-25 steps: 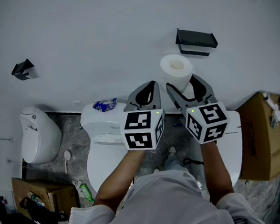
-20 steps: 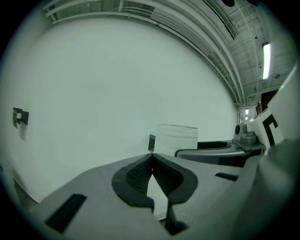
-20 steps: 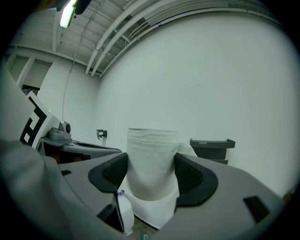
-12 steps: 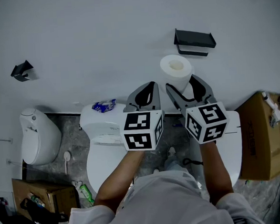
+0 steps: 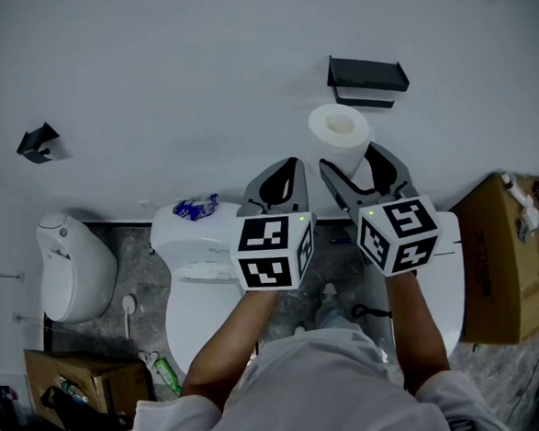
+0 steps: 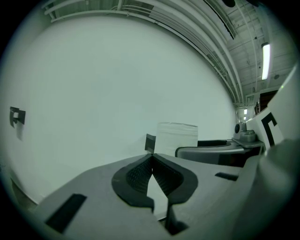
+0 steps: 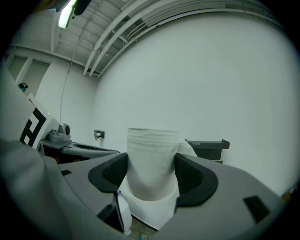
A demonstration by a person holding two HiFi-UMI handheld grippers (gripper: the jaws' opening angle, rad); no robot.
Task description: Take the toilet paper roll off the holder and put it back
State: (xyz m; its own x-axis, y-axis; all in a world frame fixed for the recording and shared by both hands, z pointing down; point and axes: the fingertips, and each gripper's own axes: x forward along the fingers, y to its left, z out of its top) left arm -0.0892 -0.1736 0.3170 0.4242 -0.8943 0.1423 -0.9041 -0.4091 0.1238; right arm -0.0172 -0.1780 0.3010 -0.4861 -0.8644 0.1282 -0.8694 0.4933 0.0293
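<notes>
Right tongs [image 7: 152, 174] clamp the roll [image 5: 339, 127], left tongs [image 6: 152, 159] pinched empty; the soft roll could slip before reaching the holder [image 5: 367, 80] ahead.

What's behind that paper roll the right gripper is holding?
White wall, with a black holder mounted just right of the roll. The roll's loose sheet covers the holder's left end. The wall directly behind is hidden.

Dim, even, greenish-grey light lies over the white wall [image 5: 195, 68]; shadows are soft and faint; a ceiling strip light [image 6: 266, 61] glares in the left gripper view; both gripper views bulge fisheye-wise with black corners; the toilet paper roll [image 7: 152, 164] looks sharp, the nearest foreground blurred.
</notes>
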